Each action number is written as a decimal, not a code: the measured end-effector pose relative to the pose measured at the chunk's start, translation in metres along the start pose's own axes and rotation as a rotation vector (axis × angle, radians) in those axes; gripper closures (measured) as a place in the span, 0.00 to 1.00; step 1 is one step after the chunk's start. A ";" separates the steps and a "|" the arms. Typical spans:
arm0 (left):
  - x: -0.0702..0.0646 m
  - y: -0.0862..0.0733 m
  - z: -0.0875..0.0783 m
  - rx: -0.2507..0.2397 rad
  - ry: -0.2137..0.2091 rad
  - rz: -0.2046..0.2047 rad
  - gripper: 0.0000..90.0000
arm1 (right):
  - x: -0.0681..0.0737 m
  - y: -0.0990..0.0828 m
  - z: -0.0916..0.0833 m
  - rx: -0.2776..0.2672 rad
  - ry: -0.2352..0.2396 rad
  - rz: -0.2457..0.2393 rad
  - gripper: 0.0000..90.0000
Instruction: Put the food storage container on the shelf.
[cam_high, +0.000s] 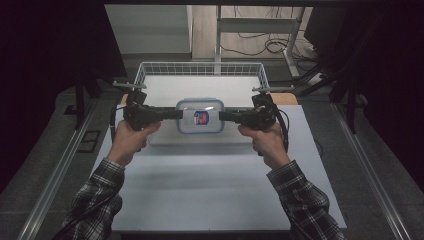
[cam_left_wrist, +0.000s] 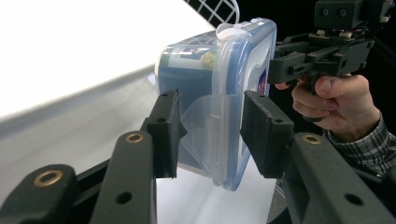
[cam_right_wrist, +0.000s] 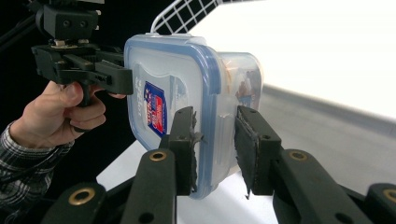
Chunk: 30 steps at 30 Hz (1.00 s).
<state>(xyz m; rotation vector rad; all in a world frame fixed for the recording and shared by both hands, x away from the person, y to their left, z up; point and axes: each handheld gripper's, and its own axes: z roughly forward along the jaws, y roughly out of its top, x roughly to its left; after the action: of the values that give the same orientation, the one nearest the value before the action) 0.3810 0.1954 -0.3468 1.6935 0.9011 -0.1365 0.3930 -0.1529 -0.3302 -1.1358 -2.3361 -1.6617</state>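
Note:
A clear plastic container (cam_high: 200, 116) with a blue-rimmed snap lid and a red-and-blue label hangs above the white table, held from both ends. My left gripper (cam_high: 179, 114) is shut on its left end, and my right gripper (cam_high: 221, 116) is shut on its right end. In the left gripper view the black pads (cam_left_wrist: 259, 130) clamp the container (cam_left_wrist: 219, 93) across lid and body at a side flap, with the other gripper (cam_left_wrist: 317, 60) beyond. In the right gripper view my gripper (cam_right_wrist: 217, 149) pinches the rim of the container (cam_right_wrist: 168, 93), which holds some food.
A white wire basket (cam_high: 200, 70) stands at the back of the table, just behind the container. The white table top (cam_high: 210, 190) stretches toward the person, whose plaid sleeves come in from below. Dark floor and metal rails flank both sides.

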 end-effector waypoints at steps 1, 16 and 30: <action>0.000 0.000 0.000 0.000 0.000 0.000 0.65 | 0.000 0.000 0.000 0.000 0.000 0.000 0.76; 0.026 0.042 0.007 -0.054 -0.019 -0.039 0.65 | -0.015 0.043 0.010 -0.020 -0.041 0.021 0.76; 0.048 0.051 0.028 -0.053 0.013 -0.044 0.63 | -0.039 0.051 0.021 -0.015 -0.087 0.051 0.76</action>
<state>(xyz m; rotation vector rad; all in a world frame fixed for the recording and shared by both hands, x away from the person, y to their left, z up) 0.4560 0.1922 -0.3416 1.6273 0.9445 -0.1306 0.4586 -0.1482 -0.3155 -1.2848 -2.3274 -1.6483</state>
